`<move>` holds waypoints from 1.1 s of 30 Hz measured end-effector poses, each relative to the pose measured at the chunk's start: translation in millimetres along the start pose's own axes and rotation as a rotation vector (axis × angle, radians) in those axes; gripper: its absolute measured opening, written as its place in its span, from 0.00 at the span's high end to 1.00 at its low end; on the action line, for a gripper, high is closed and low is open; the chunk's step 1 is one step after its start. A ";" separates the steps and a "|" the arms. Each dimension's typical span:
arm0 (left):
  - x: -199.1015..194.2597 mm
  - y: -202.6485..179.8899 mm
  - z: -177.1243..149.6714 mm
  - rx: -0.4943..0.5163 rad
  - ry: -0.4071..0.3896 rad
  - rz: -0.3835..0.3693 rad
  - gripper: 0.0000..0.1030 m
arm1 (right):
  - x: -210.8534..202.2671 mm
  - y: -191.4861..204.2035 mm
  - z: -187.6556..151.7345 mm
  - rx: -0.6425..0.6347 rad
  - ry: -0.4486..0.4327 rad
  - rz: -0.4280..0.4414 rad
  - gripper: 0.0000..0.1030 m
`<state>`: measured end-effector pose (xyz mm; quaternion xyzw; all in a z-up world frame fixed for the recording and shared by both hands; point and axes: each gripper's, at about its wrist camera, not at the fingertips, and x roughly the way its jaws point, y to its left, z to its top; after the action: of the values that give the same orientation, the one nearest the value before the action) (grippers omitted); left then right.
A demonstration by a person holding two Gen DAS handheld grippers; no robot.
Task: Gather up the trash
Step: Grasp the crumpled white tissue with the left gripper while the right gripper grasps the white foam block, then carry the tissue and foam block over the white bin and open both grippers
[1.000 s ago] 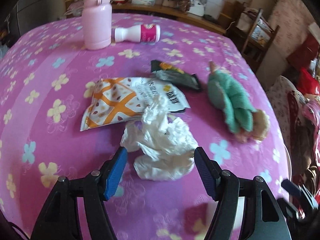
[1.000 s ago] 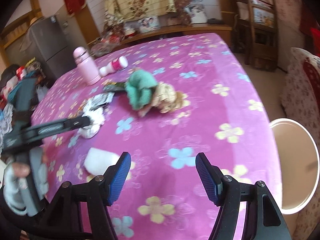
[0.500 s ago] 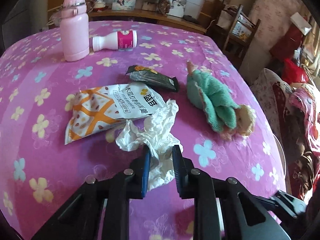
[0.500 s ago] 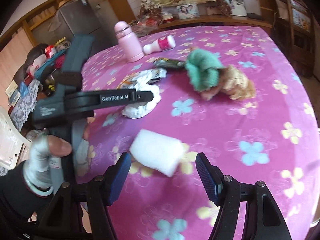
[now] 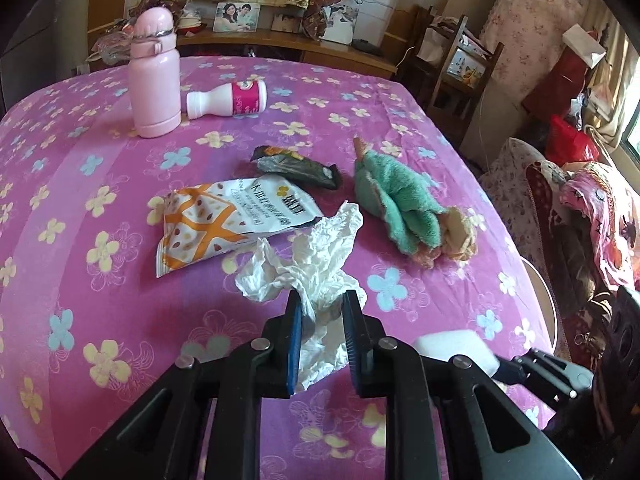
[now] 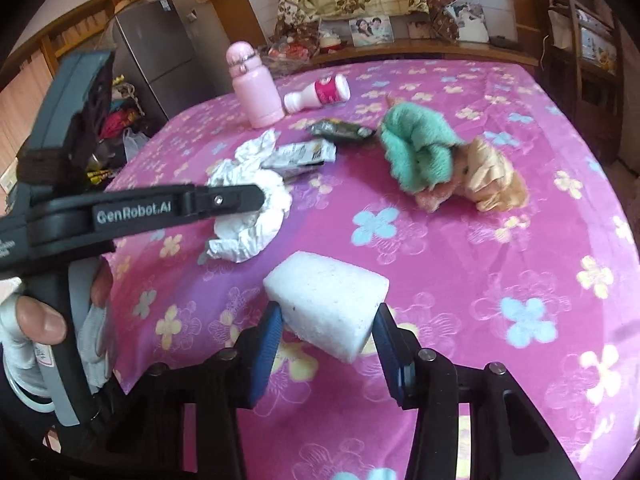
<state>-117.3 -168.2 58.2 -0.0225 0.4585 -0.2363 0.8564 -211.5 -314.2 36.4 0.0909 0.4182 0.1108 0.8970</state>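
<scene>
Left gripper (image 5: 320, 320) clamped on crumpled tissue (image 5: 316, 256), right gripper (image 6: 326, 334) just closing — pads against white foam block (image 6: 328, 300), flowered pink counter (image 6: 480, 240).

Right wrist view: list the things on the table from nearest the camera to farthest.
White foam block held in the right gripper → crumpled tissue → doll → dark wrapper → pink flask, with the small white bottle lying beside it.
</scene>
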 end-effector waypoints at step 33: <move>4.6 -128.7 -7.2 0.203 -0.006 -0.089 0.80 | -95.6 -85.1 -0.1 0.112 -0.154 -0.209 0.52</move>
<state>-170.3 -283.0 83.3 0.0433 0.4283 -0.3190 0.8443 -261.0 -422.0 84.4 0.1049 0.3608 -0.0142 0.9266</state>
